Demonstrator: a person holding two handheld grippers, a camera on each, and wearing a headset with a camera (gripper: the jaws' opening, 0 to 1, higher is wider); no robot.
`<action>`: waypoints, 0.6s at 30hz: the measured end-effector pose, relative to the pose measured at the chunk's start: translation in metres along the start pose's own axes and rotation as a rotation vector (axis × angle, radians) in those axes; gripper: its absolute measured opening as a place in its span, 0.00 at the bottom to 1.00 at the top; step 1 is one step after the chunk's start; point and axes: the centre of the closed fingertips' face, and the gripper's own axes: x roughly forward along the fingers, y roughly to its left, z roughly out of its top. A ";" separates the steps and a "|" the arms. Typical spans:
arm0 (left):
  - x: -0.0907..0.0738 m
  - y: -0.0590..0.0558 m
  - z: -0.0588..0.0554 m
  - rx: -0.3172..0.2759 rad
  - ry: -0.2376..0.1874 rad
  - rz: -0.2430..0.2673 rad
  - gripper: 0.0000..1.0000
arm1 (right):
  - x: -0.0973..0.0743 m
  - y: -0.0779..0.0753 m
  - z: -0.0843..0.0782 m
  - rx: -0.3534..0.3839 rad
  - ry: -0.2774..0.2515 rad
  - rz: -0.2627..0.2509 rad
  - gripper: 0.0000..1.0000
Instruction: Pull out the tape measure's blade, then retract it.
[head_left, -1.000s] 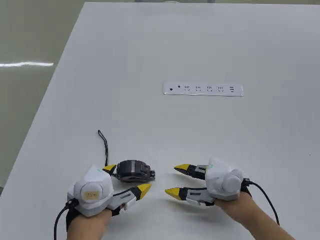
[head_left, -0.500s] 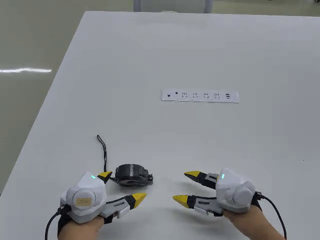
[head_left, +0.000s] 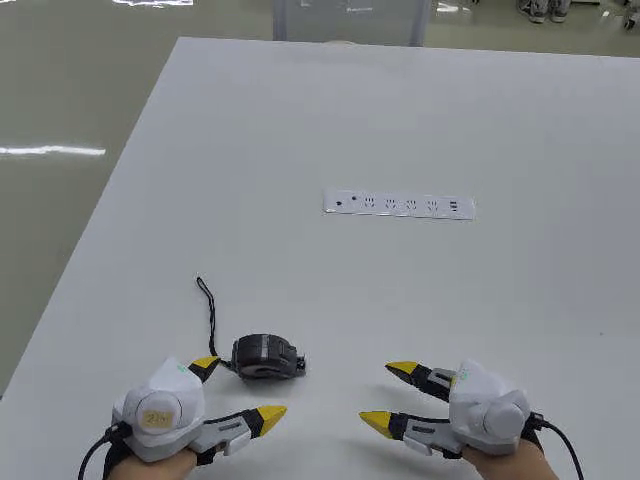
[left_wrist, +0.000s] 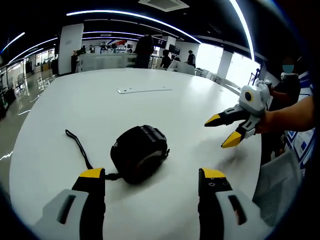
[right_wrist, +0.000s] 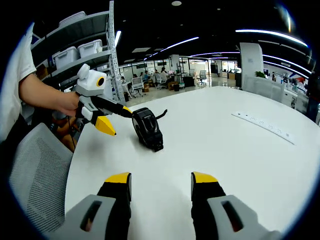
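Left gripper (head_left: 238, 388): jaws spread, empty. Tape (head_left: 265, 356) lies just beyond its tips, strap (head_left: 208, 305) trailing away. Right gripper (head_left: 389, 395): spread, empty, apart from tape. Probably hard, dense, slick: clamp flat sides. The blade, thin and springy: pinch its hook (right_wrist: 157, 146).

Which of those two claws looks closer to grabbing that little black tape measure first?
The left claw: it is open, with the tape measure just ahead of its jaws. The right claw, also open, sits farther off.
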 end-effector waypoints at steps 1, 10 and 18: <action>0.000 0.000 0.000 0.001 0.001 -0.001 0.74 | -0.002 0.000 0.000 0.004 -0.001 -0.003 0.48; -0.008 -0.005 0.001 0.031 0.005 -0.031 0.74 | -0.020 0.001 -0.002 0.038 -0.020 -0.045 0.51; -0.019 -0.008 -0.001 0.030 -0.003 -0.039 0.75 | -0.038 -0.001 -0.001 0.044 -0.028 -0.083 0.54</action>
